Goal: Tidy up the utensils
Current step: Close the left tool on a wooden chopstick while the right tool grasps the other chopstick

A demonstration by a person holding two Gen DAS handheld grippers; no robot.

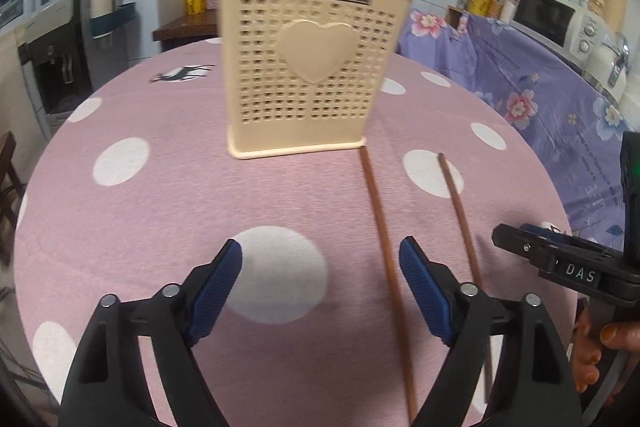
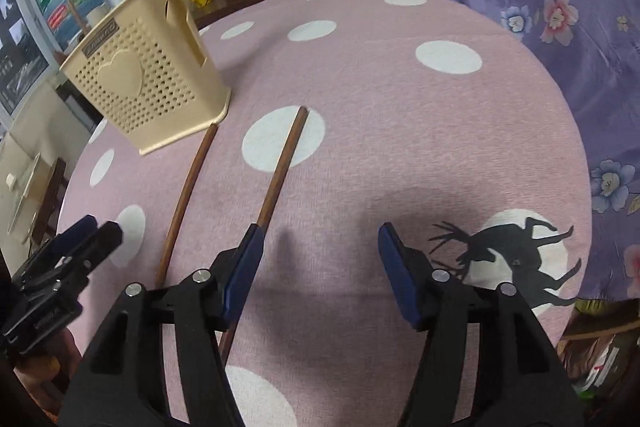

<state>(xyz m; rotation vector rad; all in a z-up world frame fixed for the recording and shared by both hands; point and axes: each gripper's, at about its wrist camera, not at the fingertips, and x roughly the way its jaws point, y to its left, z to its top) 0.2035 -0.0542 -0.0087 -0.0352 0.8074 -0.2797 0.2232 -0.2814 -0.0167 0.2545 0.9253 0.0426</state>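
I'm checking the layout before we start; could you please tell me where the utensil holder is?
The holder stands upright on the dotted tablecloth, far centre in the left wrist view, upper left in the right. Two chopsticks lie just off its corner.

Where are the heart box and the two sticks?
Heart box point(image 1: 316, 55): left wrist view, on the raised heart.
Stick nearer the box point(image 1: 380, 223): left wrist view, mid-shaft.
Other stick point(image 1: 460, 207): left wrist view, mid-shaft.
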